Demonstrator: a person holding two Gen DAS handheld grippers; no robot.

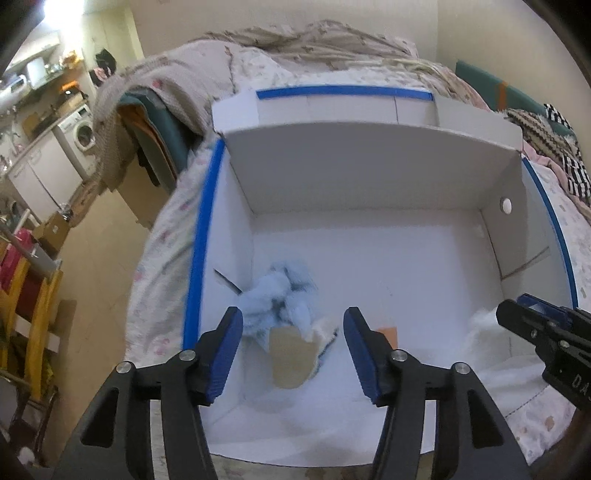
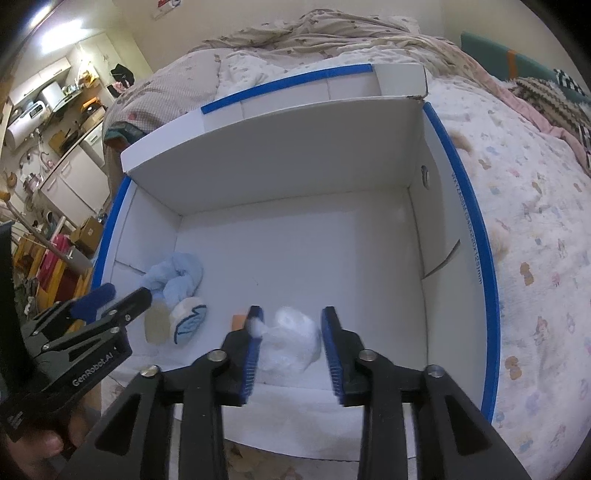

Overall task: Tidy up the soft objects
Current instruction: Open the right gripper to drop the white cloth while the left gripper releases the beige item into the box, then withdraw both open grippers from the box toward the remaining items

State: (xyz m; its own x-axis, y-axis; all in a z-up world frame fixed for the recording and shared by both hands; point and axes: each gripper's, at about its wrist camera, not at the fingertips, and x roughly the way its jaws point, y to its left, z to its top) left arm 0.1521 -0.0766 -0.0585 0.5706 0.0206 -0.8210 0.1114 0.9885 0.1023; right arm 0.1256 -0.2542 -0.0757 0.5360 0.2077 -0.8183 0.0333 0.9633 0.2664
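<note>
Two soft toys lie in the box (image 2: 454, 192): blue toy (image 1: 280, 306) beyond the spread left gripper (image 1: 293, 354), white toy (image 2: 291, 339) loose between the right gripper (image 2: 291, 347)'s parted jaws, apparently dropped there for storage.

A bed (image 2: 535, 229) with a printed sheet carried a white, blue-edged cardboard box (image 2: 458, 206); rumpled bedding (image 2: 332, 29) lay heaped beyond the box.
</note>
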